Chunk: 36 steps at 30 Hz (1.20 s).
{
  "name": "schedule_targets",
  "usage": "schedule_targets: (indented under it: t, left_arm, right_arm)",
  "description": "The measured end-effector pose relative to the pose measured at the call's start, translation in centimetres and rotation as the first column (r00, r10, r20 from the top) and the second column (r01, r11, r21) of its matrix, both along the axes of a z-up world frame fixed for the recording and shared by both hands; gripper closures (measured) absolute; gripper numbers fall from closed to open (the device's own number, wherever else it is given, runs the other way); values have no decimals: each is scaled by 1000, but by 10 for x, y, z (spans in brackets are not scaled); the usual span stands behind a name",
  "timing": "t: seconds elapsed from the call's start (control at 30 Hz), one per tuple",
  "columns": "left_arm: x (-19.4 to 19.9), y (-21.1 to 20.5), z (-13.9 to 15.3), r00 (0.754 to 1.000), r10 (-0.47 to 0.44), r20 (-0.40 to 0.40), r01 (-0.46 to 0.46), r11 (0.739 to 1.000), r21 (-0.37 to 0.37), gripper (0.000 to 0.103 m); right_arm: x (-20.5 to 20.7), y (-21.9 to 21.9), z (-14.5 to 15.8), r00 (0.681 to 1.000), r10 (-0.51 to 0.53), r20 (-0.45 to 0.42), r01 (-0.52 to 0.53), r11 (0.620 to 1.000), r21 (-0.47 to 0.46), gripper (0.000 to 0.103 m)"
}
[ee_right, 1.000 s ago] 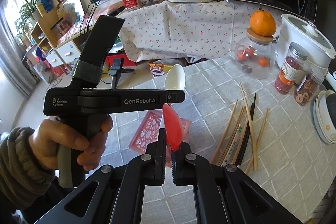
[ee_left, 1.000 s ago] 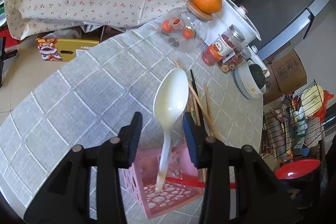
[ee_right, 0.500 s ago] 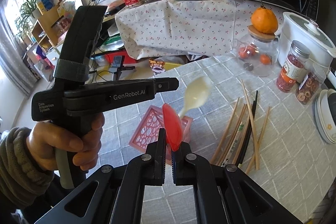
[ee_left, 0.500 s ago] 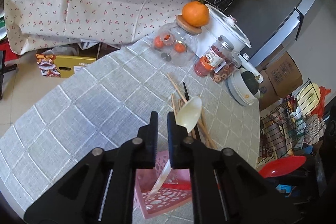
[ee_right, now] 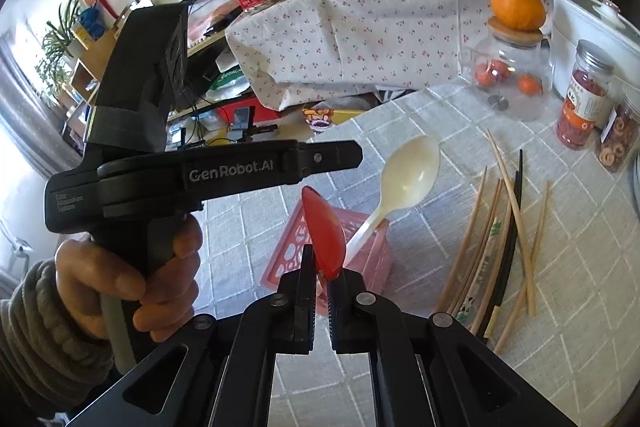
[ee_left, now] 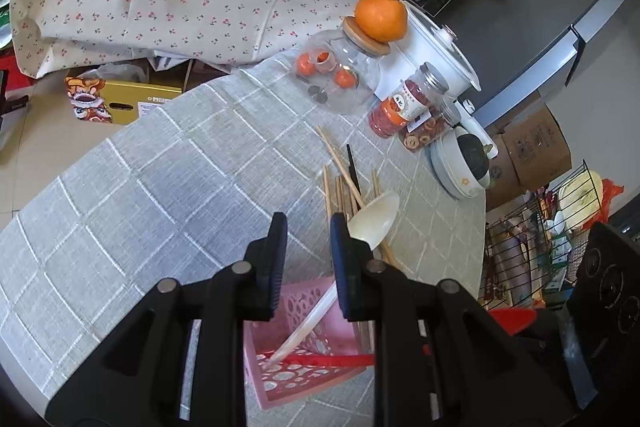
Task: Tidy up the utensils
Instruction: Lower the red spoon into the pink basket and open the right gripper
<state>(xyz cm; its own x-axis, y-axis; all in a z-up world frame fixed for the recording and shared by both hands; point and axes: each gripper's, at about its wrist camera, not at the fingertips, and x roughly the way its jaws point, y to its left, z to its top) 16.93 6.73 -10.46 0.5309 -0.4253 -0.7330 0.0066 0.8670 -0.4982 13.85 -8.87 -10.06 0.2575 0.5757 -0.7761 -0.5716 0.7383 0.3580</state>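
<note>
The left gripper (ee_left: 308, 251) hangs over the table, and its jaws are opening with nothing between them. A hand (ee_right: 132, 279) in a thick sleeve (ee_right: 36, 327) holds its handle. Just past its right finger (ee_left: 340, 259) a white spoon (ee_right: 404, 179) leans in the pink basket (ee_right: 368, 259). The spoon's handle stands down inside the basket and its bowl tips up and out over the far side.

The right gripper (ee_right: 320, 271) has its jaws pinched tight on a red spoon (ee_right: 324, 231). The red spoon's bowl sticks up from between the fingers, right in front of the pink basket. In the left view its red handle (ee_left: 320, 359) runs across the inside of the basket, low down.

The basket sits on the grey checked tablecloth (ee_left: 160, 187), near the table edge closest to the person. Beside it, toward the right edge of the table, lies a loose bunch of chopsticks (ee_right: 492, 235), most of them wooden and one black (ee_right: 508, 239). They touch and cross each other.

At the far edge of the table stands a glass jar (ee_right: 508, 83) with a wooden lid and an orange (ee_right: 516, 7) on top. Next to it are a white pot (ee_right: 588, 35) and two small jars of snacks (ee_right: 584, 103). A stack of bowls (ee_left: 464, 167) sits at the right edge.
</note>
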Motion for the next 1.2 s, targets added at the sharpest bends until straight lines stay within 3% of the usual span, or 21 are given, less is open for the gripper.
schedule_targets:
  t: [0.1,0.23,0.33,0.37,0.43,0.5,0.7,0.87,0.97,1.1,1.2]
  left_arm:
    - [0,0,-1,1000,0,-8,0,1000,-8,81]
    - [0,-4,-4,1000,-13,-23,13,1000,2,81]
    - [-1,-3,-4,1000,-16,-26,16,1000,-5,81]
    - [-1,-3,-3,1000,-17,-26,16,1000,-6,81]
    - [-2,-2,-4,999,-17,-29,16,1000,-9,81]
    - [-2,-2,-4,999,-22,-34,21,1000,-7,81]
    - [-5,1,2,999,-2,-46,1,1000,-26,81]
    - [-11,-5,15,999,1,-40,0,999,35,80]
    - [-15,-10,23,999,17,-51,-12,996,85,68]
    - [-20,-18,32,995,42,-87,-27,985,168,46]
    - [-23,-23,38,993,41,-110,-20,983,181,42]
  right_arm:
    - [-1,2,6,1000,6,25,-6,1000,26,98]
    - [3,12,-17,1000,1,-17,-3,997,-83,97]
    - [2,6,-8,1000,-11,-4,11,1000,-23,95]
    - [4,0,-4,999,-35,-7,35,999,3,92]
    - [7,-7,-2,997,-69,-16,69,998,0,68]
    - [10,-14,-1,996,-94,-12,94,996,-6,61]
    - [20,-43,15,984,-180,-18,181,980,79,61]
    - [26,-70,24,965,-261,-6,261,962,77,60]
    - [32,-94,25,944,-330,0,329,942,58,57]
    - [38,-121,14,906,-423,-7,423,905,-34,55]
    - [47,-133,-4,888,-457,-58,451,888,-90,55]
